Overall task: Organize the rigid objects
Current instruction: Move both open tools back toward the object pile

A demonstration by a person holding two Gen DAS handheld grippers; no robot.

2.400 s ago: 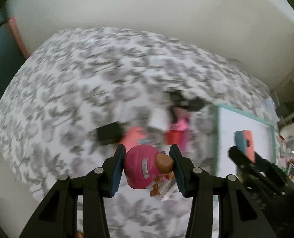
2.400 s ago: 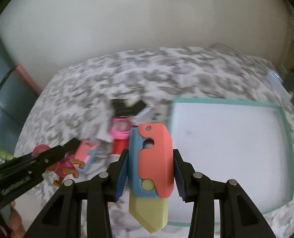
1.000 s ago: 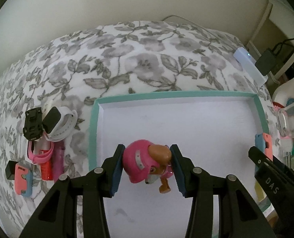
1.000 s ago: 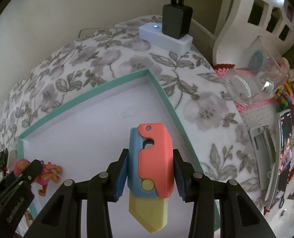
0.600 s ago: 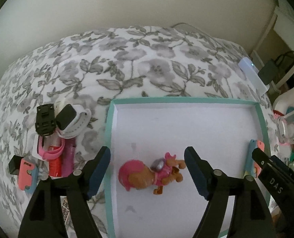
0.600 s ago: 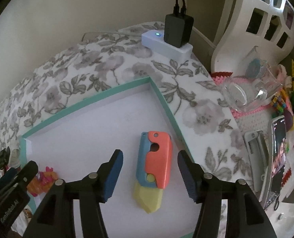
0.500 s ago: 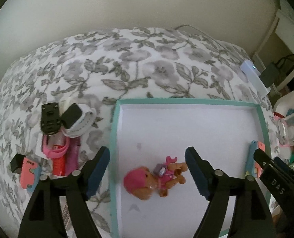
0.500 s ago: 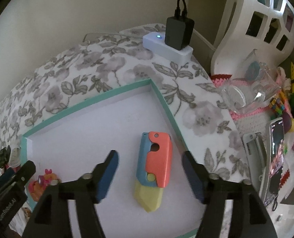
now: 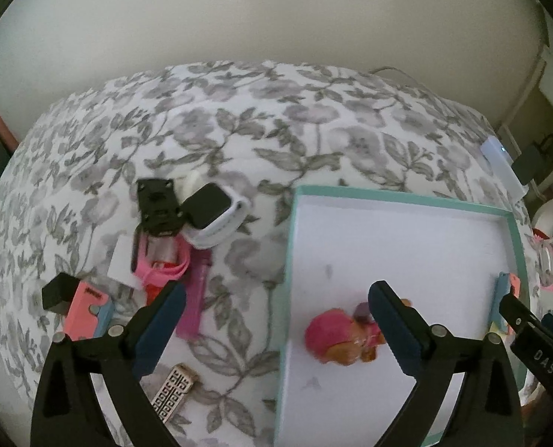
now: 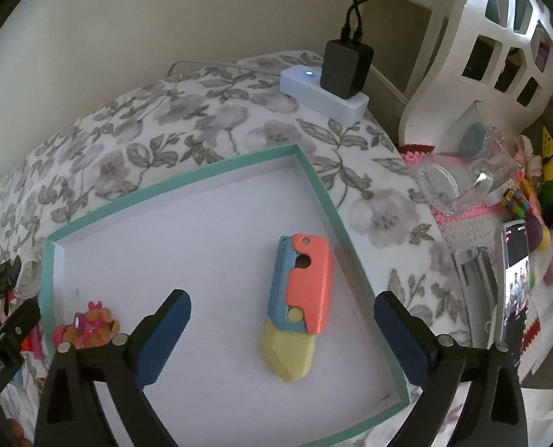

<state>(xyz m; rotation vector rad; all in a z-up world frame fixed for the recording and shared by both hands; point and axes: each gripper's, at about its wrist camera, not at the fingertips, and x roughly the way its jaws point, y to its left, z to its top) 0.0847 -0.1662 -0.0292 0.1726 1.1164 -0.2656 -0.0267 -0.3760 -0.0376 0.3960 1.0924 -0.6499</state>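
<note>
Floral-print bed cover (image 9: 261, 119) carries everything. On it sits the teal-rimmed white tray (image 10: 187, 182), largest item, right of the loose pile.

Left gripper (image 9: 276, 331) hangs above the tray's left rim, fingers (image 9: 161, 316) released and still spreading; nothing pressed between them. Pink pup figure (image 9: 341, 337) lies on its side on the tray floor just inside the left rim, near the right finger but free of it.

Right gripper (image 10: 282, 335) hangs over the tray's right half, fingers (image 10: 399, 339) also released and widening. The toy knife (image 10: 297, 301), coral and blue with a yellow tip, lies flat between them, untouched, close to the right rim.

Pile left of the tray: white smartwatch (image 9: 217, 216), black toy car (image 9: 157, 205), pink band (image 9: 161, 268), a second coral-blue toy (image 9: 86, 309), patterned clip (image 9: 174, 391).
</note>
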